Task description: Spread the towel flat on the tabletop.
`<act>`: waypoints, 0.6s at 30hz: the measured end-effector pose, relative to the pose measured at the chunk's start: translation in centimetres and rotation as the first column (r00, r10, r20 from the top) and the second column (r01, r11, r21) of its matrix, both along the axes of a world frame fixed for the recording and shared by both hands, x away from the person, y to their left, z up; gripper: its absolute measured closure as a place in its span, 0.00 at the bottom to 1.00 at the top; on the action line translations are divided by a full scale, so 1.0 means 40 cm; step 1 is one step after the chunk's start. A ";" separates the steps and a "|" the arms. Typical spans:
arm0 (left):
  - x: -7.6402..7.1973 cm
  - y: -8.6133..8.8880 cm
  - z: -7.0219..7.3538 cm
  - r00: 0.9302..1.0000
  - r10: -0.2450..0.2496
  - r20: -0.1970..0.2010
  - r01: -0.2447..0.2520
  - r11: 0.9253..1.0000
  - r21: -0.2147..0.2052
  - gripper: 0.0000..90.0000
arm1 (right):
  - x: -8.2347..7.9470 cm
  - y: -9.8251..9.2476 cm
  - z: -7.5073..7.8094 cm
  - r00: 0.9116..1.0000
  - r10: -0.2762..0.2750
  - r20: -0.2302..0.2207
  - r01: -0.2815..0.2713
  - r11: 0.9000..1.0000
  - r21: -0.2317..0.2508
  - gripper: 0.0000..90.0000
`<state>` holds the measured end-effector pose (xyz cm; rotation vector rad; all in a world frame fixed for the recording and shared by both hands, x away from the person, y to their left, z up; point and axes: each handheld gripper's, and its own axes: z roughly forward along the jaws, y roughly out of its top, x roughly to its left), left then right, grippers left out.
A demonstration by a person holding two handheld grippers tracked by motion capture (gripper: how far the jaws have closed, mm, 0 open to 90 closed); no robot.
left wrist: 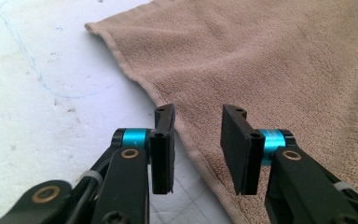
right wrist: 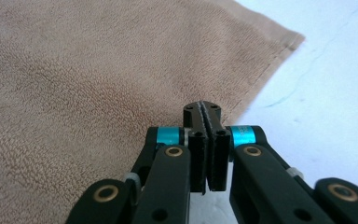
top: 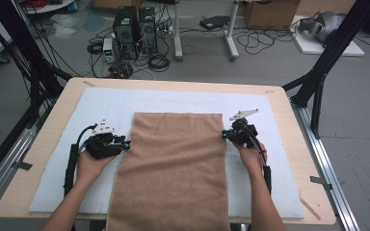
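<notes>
A tan rectangular terry-cloth towel [top: 173,168] lies flat down the middle of a pale blue-white foam mat [top: 58,178], its near end hanging over the table's front edge and its far edge running straight across the mat. The mat covers most of a light plywood tabletop [top: 43,139].

The left gripper [top: 124,143] sits at the towel's left hem, its jaws released, standing apart with the stitched edge of the towel [left wrist: 279,65] running between and beneath them; the pads press on nothing. The right gripper [top: 225,135] meets the right hem, and in the right gripper view its jaws are clenched together, pad against pad, just at the towel's [right wrist: 74,70] border; whether a sliver of cloth is pinched between them cannot be told.

Nothing lies on the mat between the grippers and the towel. Beyond the table, on the grey floor, stand two black computer towers [top: 136,29] amid tangled cables, a white desk leg frame [top: 231,33], and a brown cardboard box [top: 270,13]. Black metal struts [top: 327,62] flank the table on both sides.
</notes>
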<state>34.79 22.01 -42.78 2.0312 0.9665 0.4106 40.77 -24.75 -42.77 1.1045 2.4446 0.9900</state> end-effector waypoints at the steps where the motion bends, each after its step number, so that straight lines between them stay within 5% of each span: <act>1: -0.002 -0.002 0.001 1.000 -0.008 0.000 0.008 1.000 0.003 0.71 | 0.001 0.002 -0.002 1.000 -0.002 -0.005 0.003 1.000 0.024 0.80; 8: -0.061 -0.006 0.035 0.996 -0.074 0.055 0.074 0.997 0.000 0.68 | -0.065 0.030 0.039 0.992 0.120 0.027 -0.121 0.991 0.053 0.73; 18: -0.189 0.008 0.020 0.986 -0.155 0.067 0.156 0.988 -0.006 0.63 | -0.253 0.034 0.058 0.968 0.244 0.064 -0.249 0.964 0.096 0.60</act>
